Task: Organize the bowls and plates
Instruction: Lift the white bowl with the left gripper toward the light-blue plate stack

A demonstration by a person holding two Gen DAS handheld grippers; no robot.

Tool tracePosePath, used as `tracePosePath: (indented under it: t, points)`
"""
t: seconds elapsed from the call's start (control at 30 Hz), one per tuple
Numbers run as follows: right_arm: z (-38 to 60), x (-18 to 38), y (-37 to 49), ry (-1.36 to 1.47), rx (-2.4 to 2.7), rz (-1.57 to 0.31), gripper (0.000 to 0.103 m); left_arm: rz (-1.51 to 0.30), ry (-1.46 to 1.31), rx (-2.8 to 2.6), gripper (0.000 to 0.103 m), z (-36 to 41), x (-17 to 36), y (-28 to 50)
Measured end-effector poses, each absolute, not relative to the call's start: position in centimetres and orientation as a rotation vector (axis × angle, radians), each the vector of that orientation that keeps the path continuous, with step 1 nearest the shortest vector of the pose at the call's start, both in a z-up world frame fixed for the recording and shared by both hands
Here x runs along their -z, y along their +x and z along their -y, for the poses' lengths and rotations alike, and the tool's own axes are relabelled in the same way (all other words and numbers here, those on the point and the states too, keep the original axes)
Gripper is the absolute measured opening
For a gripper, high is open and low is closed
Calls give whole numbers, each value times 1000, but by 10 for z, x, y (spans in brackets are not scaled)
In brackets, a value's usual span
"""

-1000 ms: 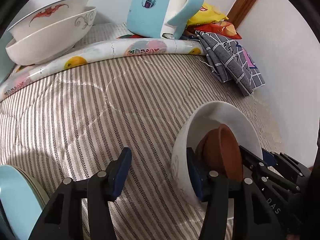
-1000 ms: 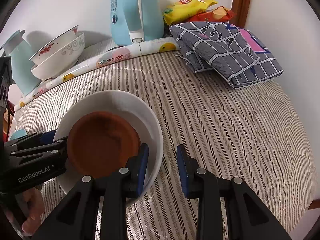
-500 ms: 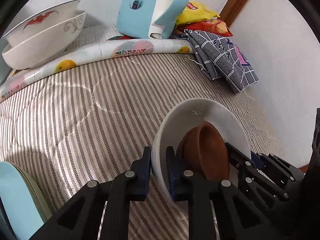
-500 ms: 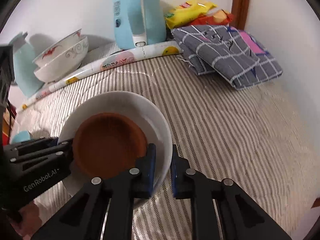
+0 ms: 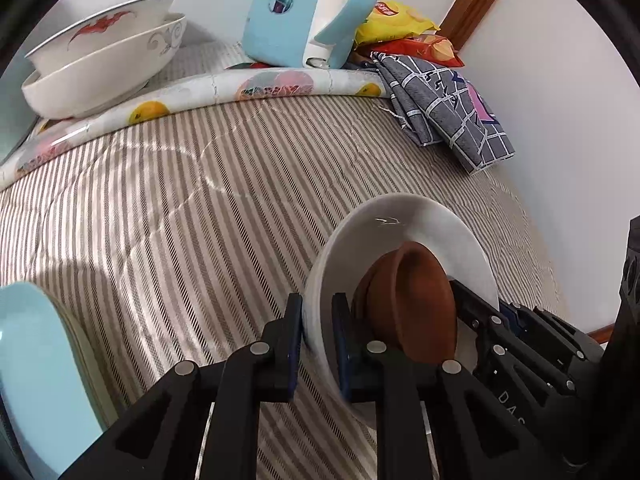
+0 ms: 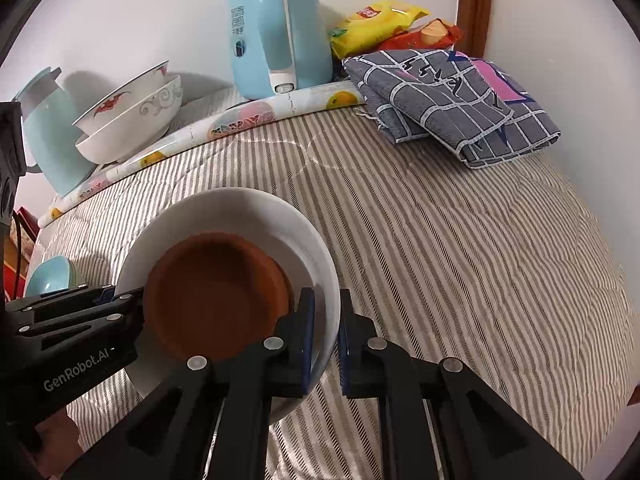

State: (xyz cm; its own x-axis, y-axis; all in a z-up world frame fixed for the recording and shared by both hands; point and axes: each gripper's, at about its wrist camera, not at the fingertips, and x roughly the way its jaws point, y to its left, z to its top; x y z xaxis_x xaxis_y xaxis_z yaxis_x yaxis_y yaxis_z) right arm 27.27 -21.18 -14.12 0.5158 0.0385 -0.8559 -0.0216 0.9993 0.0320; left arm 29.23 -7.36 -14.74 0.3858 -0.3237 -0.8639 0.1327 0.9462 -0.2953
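A glossy white glazed bowl (image 6: 240,216) holds a matt, earthy brown clay bowl (image 6: 216,300) on a soft quilted striped cloth bed cover (image 6: 460,260), near a smooth plastic kettle (image 6: 276,32).

We hold both grippers angled downward — our left gripper (image 5: 316,332) has just pinched its jaws onto the near rim of the white bowl (image 5: 420,224), and our right gripper (image 6: 325,330) has just closed on the opposite rim.
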Motion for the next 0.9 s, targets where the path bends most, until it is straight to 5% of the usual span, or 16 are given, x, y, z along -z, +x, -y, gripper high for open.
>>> tracePosePath:
  t: [0.9]
  points:
    - [185,133,234,18,-78,-1018,7,-1133,-219,269,14,41,143,243]
